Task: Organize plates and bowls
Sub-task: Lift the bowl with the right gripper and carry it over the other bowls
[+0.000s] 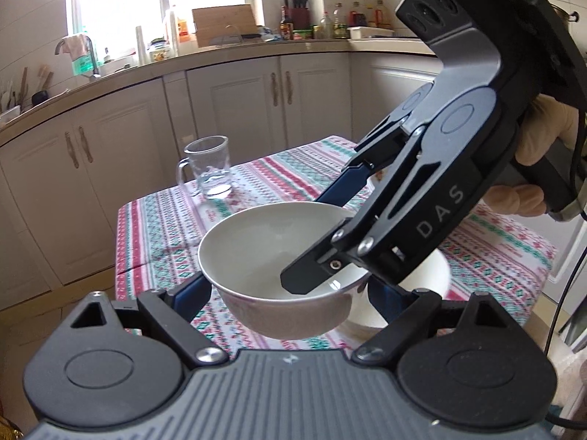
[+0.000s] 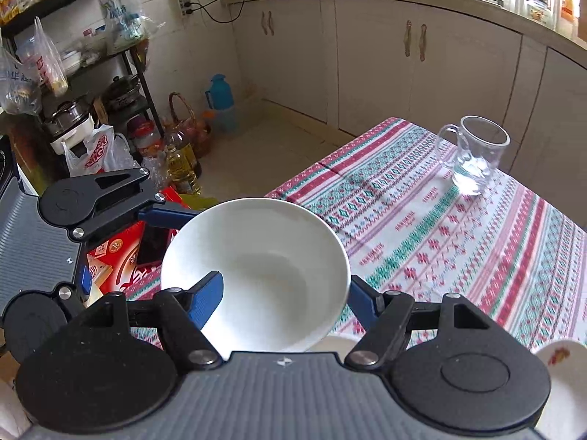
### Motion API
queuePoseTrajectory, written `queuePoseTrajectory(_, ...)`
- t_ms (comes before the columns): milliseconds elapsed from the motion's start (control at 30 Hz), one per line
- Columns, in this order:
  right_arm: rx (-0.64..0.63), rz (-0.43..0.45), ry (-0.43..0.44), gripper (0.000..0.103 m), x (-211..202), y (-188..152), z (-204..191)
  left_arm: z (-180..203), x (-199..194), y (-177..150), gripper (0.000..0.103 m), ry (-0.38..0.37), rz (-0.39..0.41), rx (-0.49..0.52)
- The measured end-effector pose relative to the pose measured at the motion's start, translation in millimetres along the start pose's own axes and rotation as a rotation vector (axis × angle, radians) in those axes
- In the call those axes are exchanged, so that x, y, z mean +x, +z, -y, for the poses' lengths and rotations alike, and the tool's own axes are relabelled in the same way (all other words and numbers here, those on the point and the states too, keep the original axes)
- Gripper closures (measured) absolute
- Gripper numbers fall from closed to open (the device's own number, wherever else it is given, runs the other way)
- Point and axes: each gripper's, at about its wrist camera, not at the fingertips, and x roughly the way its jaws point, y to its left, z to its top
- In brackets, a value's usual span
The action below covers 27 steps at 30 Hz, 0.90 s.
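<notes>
Right hand-held gripper (image 2: 279,297) is pinching a white bowl (image 2: 256,267) by its rim; left hand-held gripper (image 1: 282,293) is clasping the bowl's outside, above the bench (image 2: 440,220).

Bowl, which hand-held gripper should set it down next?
Right hand-held gripper: it clamps the bowl, one finger inside, one outside. The left hand-held gripper only straddles it; contact unclear.

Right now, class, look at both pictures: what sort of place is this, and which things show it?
Most likely a home kitchen: a sink tap by the window, a knife block and sauce bottles on the counter, and cooking pots on a rack.
</notes>
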Motion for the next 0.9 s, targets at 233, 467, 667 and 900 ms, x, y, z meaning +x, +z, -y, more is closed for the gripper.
queuePoseTrajectory(233, 0.027, 0.019, -0.035, 0.025, -20.4, -17.4, 7.5, 18.9, 7.9, 5.9, 0.011, -0.036, 0.0, 0.021)
queuePoseTrajectory(467, 0.063, 0.029, -0.055, 0.025, -31.7, -33.6, 20.2, 33.3, 22.2, 7.1, 0.011, -0.075, -0.027, 0.03)
queuePoseTrajectory(667, 0.087, 0.022, -0.061, 0.025, -34.2, -45.0, 29.1, 40.0, 31.4, 7.8, 0.011, -0.102, -0.052, 0.03)
queuePoseTrajectory(900, 0.102, 0.016, -0.057, 0.025, -35.0, -53.8, 32.9, 42.1, 35.5, 7.1, 0.011, -0.132, -0.076, 0.012)
